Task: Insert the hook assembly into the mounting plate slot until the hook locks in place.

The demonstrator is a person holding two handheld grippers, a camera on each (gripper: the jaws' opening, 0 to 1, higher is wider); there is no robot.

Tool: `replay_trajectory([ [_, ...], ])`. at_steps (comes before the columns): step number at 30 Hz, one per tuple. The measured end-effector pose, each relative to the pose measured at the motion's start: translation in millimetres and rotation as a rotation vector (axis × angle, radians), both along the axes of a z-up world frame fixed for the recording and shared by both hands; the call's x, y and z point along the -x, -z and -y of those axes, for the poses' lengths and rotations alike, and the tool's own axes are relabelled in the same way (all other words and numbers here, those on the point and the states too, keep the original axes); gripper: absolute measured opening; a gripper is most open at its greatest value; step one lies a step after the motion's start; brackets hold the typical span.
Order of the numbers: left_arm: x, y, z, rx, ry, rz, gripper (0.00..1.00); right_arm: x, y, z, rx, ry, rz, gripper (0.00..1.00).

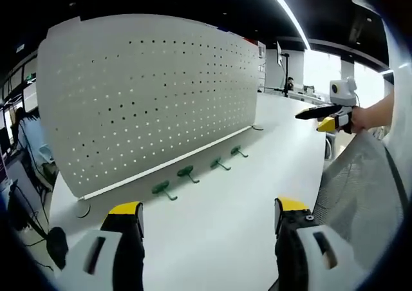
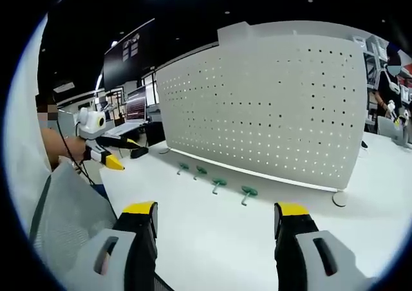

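Note:
A white perforated mounting plate (image 1: 148, 91) stands upright on the white table (image 1: 244, 194). Several green hooks (image 1: 187, 172) lie in a row on the table along its foot. My left gripper (image 1: 209, 214) is open and holds nothing, well short of the hooks. The right gripper (image 1: 325, 117) shows at the right, held in a hand, away from the plate. In the right gripper view the plate (image 2: 270, 104) and the hooks (image 2: 219, 183) lie ahead. My right gripper (image 2: 215, 214) is open with nothing between its fingers. The left gripper (image 2: 109, 152) hovers at the left.
A grey mesh chair back (image 1: 360, 188) rises at the table's near edge, also seen in the right gripper view (image 2: 71, 207). Monitors (image 2: 135, 104) stand behind the table's far end. The plate rests on round feet (image 2: 339, 199). Bare table lies between the jaws and the hooks.

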State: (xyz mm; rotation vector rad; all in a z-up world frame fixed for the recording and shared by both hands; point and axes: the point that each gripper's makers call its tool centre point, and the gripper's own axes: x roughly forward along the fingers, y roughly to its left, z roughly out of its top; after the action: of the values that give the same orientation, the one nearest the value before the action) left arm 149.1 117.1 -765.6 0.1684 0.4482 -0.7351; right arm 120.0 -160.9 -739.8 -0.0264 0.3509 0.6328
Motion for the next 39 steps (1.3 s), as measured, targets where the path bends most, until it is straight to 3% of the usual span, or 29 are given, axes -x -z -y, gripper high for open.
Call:
replay_trajectory([
  [17, -22.0, 10.7, 7, -0.102, 0.117, -0.030, 0.85, 4, 3.0, 3, 0.006, 0.004, -0.006, 0.71],
  [39, -59.1, 33.3, -11, -0.240, 0.229, -0.105, 0.83, 7, 7.4, 4, 0.016, 0.004, -0.018, 0.71],
])
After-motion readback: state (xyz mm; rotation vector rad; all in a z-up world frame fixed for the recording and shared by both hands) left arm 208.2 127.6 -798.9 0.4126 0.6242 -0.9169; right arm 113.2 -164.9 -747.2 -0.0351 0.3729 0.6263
